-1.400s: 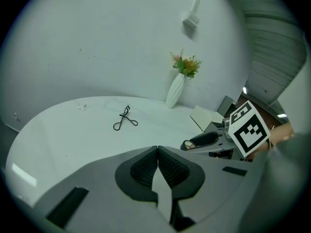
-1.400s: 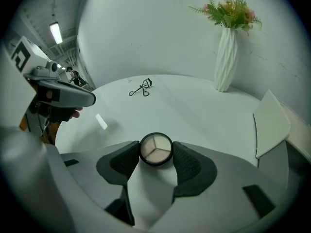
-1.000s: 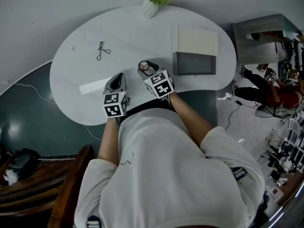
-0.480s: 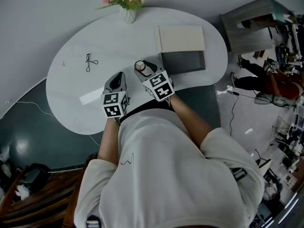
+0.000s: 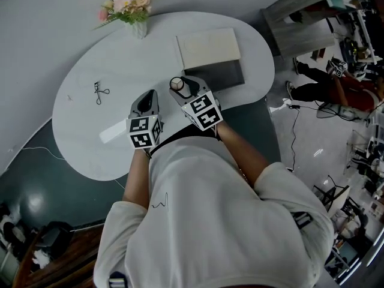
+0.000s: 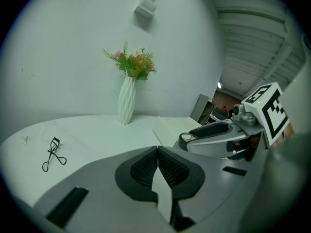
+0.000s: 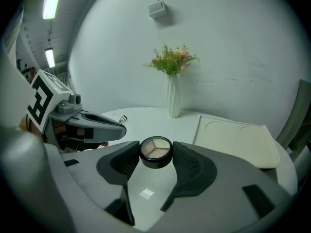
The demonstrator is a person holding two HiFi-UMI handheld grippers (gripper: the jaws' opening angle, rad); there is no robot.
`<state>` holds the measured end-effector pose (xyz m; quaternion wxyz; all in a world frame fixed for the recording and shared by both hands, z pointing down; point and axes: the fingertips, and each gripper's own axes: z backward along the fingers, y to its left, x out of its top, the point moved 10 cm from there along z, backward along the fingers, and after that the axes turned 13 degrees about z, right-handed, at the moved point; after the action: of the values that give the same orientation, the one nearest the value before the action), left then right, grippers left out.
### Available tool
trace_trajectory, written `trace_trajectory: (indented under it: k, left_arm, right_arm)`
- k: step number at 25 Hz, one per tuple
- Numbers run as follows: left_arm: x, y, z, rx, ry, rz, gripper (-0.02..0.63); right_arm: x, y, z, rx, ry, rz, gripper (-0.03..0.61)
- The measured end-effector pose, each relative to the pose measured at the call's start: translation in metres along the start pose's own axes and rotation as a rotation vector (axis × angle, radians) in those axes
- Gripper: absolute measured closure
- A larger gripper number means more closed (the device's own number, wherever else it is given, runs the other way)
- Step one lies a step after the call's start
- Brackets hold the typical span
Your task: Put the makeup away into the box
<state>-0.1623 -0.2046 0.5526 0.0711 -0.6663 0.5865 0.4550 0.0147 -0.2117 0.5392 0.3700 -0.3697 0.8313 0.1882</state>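
Observation:
My right gripper (image 5: 179, 86) is shut on a small round eyeshadow compact (image 7: 155, 152), whose black rim sits between the two pads; in the head view the compact (image 5: 176, 84) hangs just left of the box. The box (image 5: 219, 75) lies open on the white table (image 5: 78, 143), its dark inside toward me and its cream lid (image 5: 209, 48) laid back behind it. My left gripper (image 5: 146, 101) hovers left of the right one, jaws shut with nothing between them (image 6: 157, 152). A black eyelash curler (image 5: 98, 92) lies on the table's left part.
A white vase of pink flowers (image 5: 138, 26) stands at the table's far edge against the wall. A grey cabinet (image 5: 300, 14) stands off the table's right end, with a person (image 5: 333, 89) beyond it. A wooden chair (image 5: 66, 254) is at my lower left.
Both grippers have travelled together across the table toward the box, with the compact held. The box now lies closer to the right gripper, and the curler is farther to the left.

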Motion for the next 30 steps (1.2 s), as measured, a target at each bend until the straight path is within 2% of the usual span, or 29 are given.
trace_trajectory:
  k: [18,24,30]
  left_arm:
    - [-0.002,-0.062,-0.040,-0.029,0.010,-0.010,0.595]
    - [-0.007,-0.078,-0.047,-0.019,0.012,0.000,0.595]
    - [-0.015,-0.085,-0.050,0.016,0.024,0.015,0.595]
  right_arm:
    - [-0.042,-0.075,0.059,-0.057,0.033,-0.019,0.365]
    - [-0.058,-0.101,0.071,-0.030,0.073,0.008,0.365]
    - [-0.071,-0.123,0.073,0.029,0.139,0.098,0.365]
